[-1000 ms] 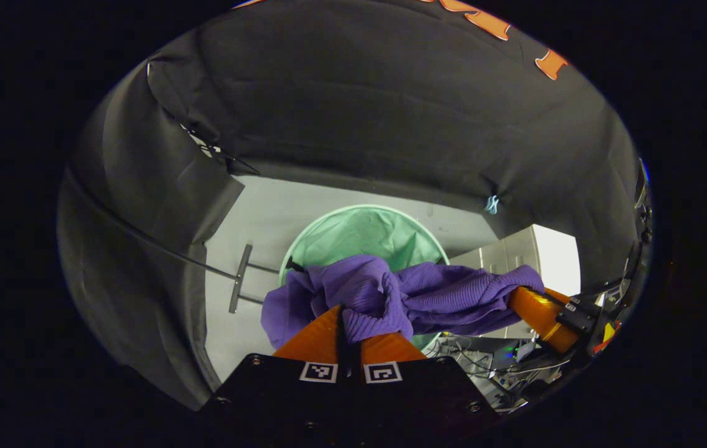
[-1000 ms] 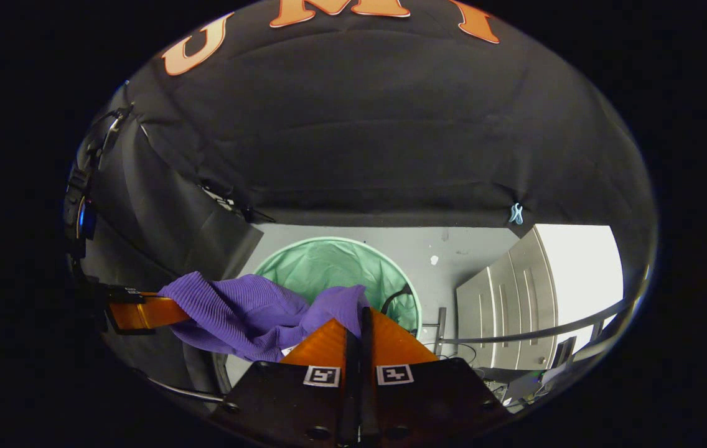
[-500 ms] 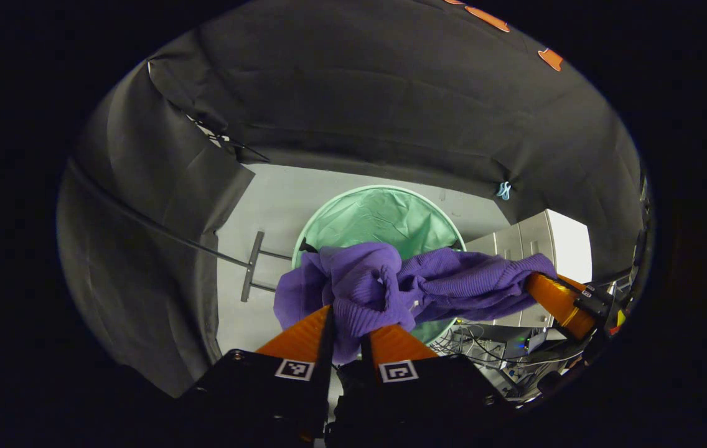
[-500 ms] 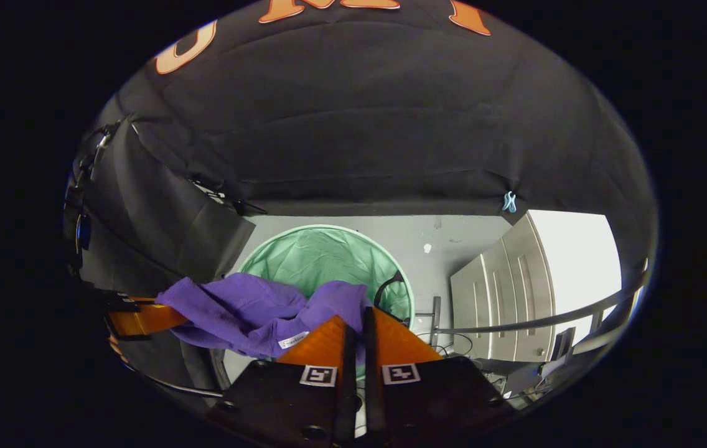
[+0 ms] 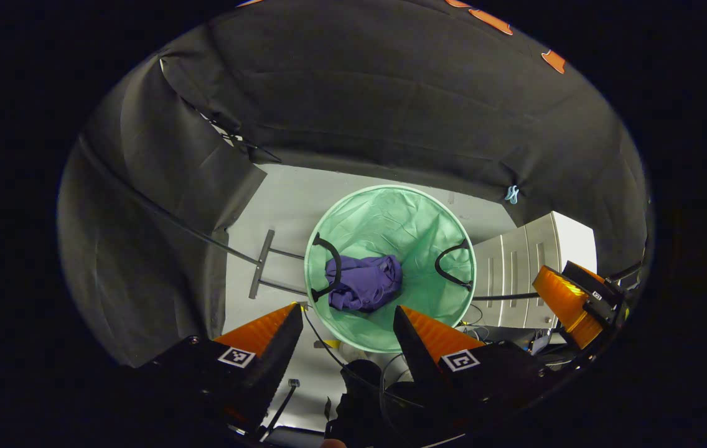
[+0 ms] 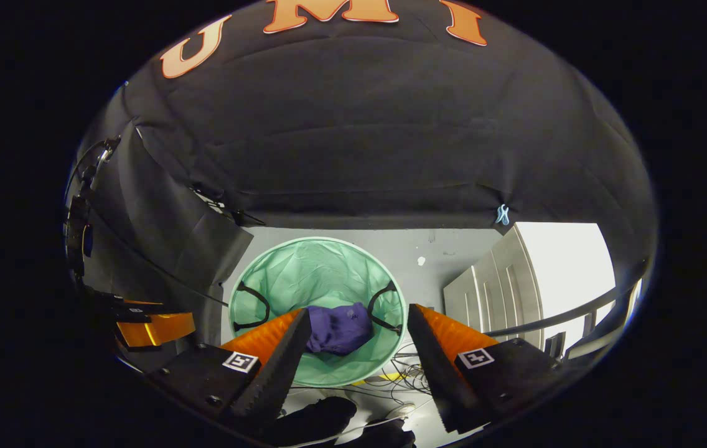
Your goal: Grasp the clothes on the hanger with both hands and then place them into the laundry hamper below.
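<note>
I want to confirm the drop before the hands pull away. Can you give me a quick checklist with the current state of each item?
1. Purple garment inside the green hamper: ok.
2. Left gripper open, nothing between its fingers: ok.
3. Right gripper open, nothing between its fingers: ok.
4. No cloth draped over the hamper's rim: ok.
5. Hamper upright on the floor: ok.
6. Hanger bare of clothes: cannot tell.
</note>
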### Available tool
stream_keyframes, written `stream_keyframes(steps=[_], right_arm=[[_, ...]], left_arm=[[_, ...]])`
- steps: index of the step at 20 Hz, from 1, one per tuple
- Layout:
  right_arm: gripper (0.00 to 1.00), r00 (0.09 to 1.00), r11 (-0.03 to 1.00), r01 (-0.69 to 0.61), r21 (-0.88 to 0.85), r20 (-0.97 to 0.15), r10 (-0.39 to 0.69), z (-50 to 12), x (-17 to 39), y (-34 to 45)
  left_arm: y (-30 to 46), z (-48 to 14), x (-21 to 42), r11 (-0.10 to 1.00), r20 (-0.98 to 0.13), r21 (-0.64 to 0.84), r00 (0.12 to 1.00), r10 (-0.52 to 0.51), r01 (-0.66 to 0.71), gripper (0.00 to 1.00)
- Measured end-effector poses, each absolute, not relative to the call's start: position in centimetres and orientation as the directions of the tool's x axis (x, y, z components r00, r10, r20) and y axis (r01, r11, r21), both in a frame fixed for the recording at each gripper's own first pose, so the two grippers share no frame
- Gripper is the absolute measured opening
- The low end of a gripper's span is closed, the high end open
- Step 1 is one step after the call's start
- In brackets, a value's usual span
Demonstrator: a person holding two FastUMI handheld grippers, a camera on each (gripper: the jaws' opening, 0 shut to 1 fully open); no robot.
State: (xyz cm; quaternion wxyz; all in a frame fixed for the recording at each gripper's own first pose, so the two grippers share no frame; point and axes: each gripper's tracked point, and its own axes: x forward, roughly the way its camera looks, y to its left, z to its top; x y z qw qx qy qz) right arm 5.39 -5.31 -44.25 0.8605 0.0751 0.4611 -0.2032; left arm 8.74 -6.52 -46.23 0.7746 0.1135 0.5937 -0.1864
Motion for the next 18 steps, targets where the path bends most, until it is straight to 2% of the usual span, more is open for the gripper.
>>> stream_keyframes(steps=[3,18], right_arm=[[1.0,0.509,0.904,0.424,-0.055,-0.811,-0.289,-43.2,4.5,-5.5],[1.0,0.564,0.877,0.479,-0.05,-0.748,-0.35,-37.8,-1.0,-10.5]], left_arm=[[-6.3,-46.1,8.4,0.912,-0.961,-0.036,0.237,-0.144,0.409,0.98],[-8.1,-42.8,3.4,0.903,-0.951,-0.018,0.272,-0.148,0.428,0.98]])
